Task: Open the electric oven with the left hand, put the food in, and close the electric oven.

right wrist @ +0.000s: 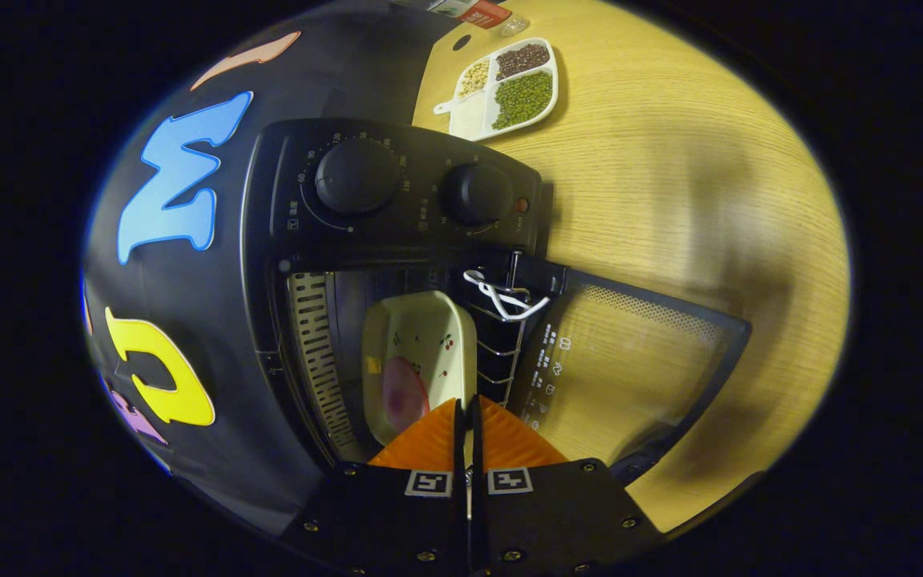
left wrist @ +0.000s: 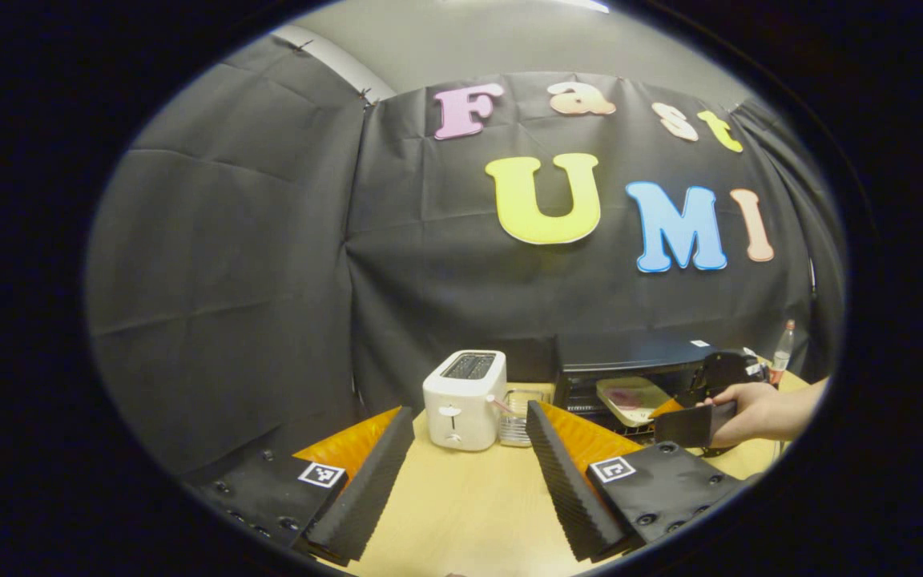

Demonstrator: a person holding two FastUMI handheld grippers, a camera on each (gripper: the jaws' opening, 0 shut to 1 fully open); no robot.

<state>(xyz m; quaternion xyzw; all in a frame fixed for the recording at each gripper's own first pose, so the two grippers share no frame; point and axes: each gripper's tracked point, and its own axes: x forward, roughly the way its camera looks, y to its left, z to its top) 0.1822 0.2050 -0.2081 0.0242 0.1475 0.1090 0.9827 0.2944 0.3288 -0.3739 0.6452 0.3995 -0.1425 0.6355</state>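
Cream ceramic, an oblong dish (right wrist: 421,353) with a reddish-pink piece of food (right wrist: 405,394) on it, sits on the wire rack inside the black electric oven (right wrist: 397,200), whose glass door (right wrist: 630,369) hangs folded down and open. In the right gripper view the right claw (right wrist: 468,417) has its two fingers drawn together on the near rim of that dish, so it looks clamped on it, with the dish's long axis running straight ahead from the fingertips into the cavity. In the left gripper view the left claw (left wrist: 469,473) hangs well back over the pale wooden surface (left wrist: 469,513) with its fingers spread wide and nothing between them; the oven lies ahead and off to its right, past a white toaster (left wrist: 464,398), and a hand (left wrist: 758,410) holds the other gripper at the oven's mouth. My guess is that the dish is nearly home, so the right claw only has to let go and back straight out, and the door falls to the left claw, which must travel rightward to reach it.
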